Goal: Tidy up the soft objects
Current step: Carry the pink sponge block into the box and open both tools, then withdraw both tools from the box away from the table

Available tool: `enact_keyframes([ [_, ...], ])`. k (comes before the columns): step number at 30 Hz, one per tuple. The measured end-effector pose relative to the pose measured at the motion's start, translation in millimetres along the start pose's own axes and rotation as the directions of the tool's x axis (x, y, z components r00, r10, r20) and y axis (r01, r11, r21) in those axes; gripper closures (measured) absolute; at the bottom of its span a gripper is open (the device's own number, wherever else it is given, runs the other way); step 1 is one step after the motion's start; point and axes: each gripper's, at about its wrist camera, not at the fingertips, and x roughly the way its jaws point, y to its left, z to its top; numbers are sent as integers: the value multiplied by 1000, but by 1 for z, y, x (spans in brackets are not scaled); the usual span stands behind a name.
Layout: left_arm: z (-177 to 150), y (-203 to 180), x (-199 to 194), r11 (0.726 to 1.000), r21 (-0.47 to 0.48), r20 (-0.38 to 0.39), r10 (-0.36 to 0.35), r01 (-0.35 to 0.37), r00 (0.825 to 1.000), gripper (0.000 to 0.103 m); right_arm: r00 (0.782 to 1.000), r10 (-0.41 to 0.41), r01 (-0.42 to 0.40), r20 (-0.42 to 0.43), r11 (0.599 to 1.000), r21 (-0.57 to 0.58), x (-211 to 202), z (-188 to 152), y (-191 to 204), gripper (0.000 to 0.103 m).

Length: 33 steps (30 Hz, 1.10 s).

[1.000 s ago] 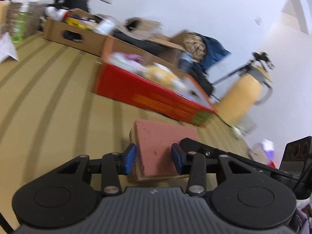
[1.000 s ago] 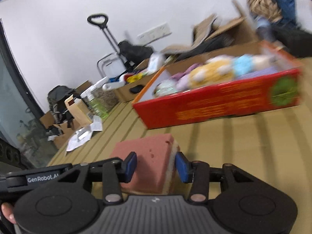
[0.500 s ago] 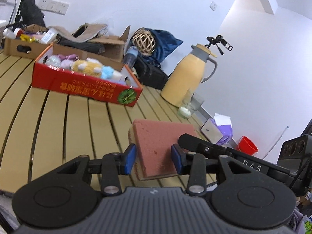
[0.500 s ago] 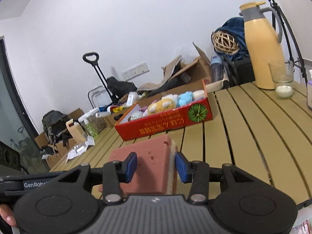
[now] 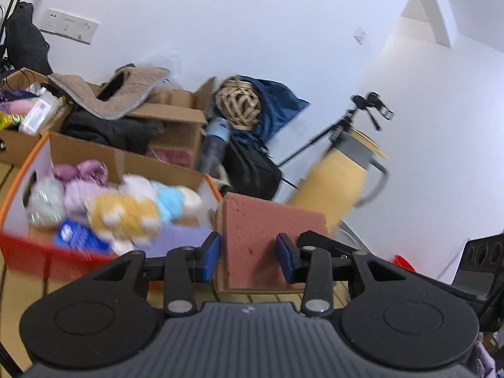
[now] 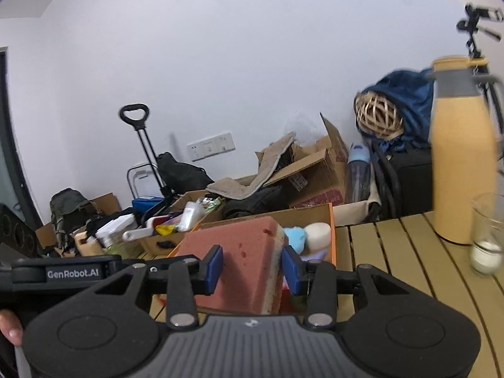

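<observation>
Your left gripper [image 5: 247,260] and right gripper [image 6: 252,271] both clamped on the pink rectangular sponge block [image 5: 267,236], long axis pointing ahead, red cardboard box of plush toys [image 5: 28,249] just beyond, yellow thermos jug [image 6: 461,173] to the right.

Pink sponge [image 5: 264,236] in my two tongs: thick block, pitted rose-pink top, pale cream layer along side edge [image 6: 273,271]. Held off table, one end clamped between blue pads of my left gripper [image 5: 248,256], other end between blue pads of my right gripper [image 6: 252,266]. Top face tilted in right wrist view. Red box [image 5: 28,250] just beyond sponge, orange rim, open top, holding soft toys [image 5: 126,212]: yellow-and-white plush, light blue one, lilac and mint pieces, blurred.
</observation>
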Motion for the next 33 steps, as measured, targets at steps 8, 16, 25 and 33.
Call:
enact_keyframes([
  [8, 22, 90, 5, 992, -26, 25, 127, -126, 992, 64, 991, 91, -99, -102, 991, -84, 115, 16, 36, 63],
  [16, 1, 130, 46, 973, 32, -68, 231, -229, 971, 64, 980, 33, -58, -195, 991, -124, 191, -26, 42, 75],
  [25, 3, 121, 13, 954, 56, 5, 295, -294, 956, 52, 946, 159, -155, -281, 987, 37, 188, -32, 23, 73],
  [33, 23, 79, -59, 935, 111, 101, 327, -337, 940, 44, 988, 14, -15, -153, 1000, -5, 118, 13, 22, 55],
])
